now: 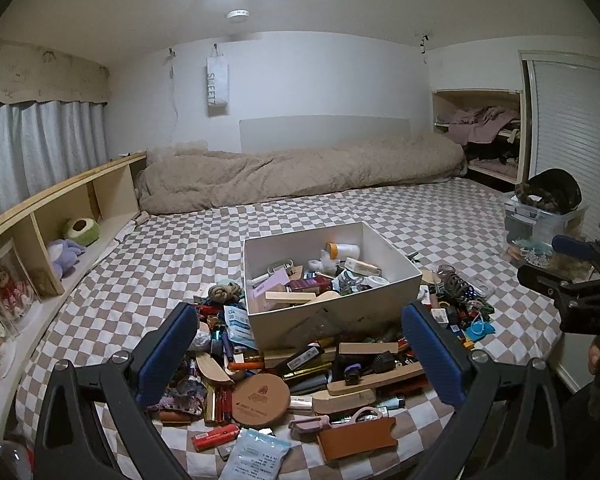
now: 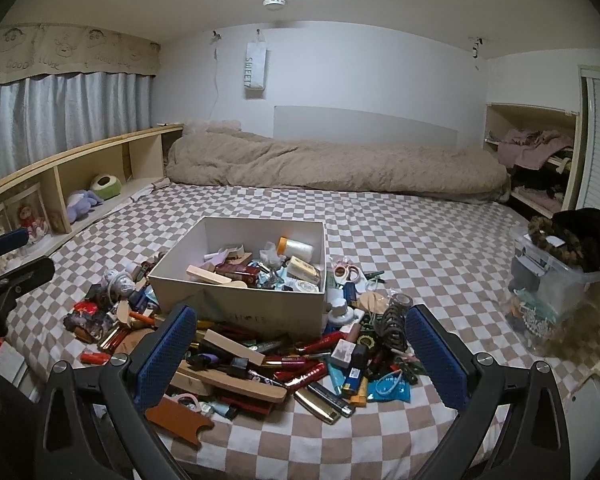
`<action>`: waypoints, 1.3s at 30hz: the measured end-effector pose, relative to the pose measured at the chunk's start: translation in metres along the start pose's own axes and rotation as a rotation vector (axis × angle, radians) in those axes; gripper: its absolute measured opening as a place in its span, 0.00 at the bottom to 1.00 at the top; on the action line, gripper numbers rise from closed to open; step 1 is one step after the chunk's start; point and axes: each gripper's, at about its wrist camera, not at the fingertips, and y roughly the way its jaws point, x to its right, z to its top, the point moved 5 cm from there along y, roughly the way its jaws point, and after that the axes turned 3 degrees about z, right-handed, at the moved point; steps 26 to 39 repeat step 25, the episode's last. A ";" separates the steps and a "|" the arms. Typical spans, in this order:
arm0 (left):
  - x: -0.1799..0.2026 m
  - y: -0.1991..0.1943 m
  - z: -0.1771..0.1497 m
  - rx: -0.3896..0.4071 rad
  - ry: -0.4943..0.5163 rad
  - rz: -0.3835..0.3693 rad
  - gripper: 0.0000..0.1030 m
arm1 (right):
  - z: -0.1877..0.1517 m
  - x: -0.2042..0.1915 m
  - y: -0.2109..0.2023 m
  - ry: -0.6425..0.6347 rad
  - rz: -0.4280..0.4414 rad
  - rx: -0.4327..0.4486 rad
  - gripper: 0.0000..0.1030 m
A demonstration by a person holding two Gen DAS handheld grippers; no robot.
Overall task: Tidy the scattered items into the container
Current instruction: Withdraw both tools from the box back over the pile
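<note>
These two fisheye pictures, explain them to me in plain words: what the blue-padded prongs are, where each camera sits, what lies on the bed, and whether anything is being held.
There is no robot here. A person holds a hand-operated gripper in each hand, and a wide-angle camera on each looks forward along its two blue-padded fingers. One picture comes from the left gripper, the other from the right gripper. Each also glimpses the other tool at its edge.

Both look over a bed with a checkered sheet. On it stands a white box, open and already partly filled with small things. Around its near sides lies a heap of scattered items: lighters, wooden pieces, packets, a round brown tin. A clear plastic bin sits off to the right.

Both pairs of fingers stand wide apart with nothing between them, so nothing is held.
</note>
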 end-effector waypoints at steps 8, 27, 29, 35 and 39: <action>0.000 0.004 -0.009 -0.026 -0.014 -0.009 1.00 | -0.008 0.001 0.001 0.025 0.003 -0.017 1.00; -0.005 0.005 -0.012 -0.036 -0.035 -0.016 1.00 | -0.006 -0.002 -0.001 0.021 0.004 -0.011 1.00; -0.005 0.005 -0.012 -0.036 -0.035 -0.016 1.00 | -0.006 -0.002 -0.001 0.021 0.004 -0.011 1.00; -0.005 0.005 -0.012 -0.036 -0.035 -0.016 1.00 | -0.006 -0.002 -0.001 0.021 0.004 -0.011 1.00; -0.005 0.005 -0.012 -0.036 -0.035 -0.016 1.00 | -0.006 -0.002 -0.001 0.021 0.004 -0.011 1.00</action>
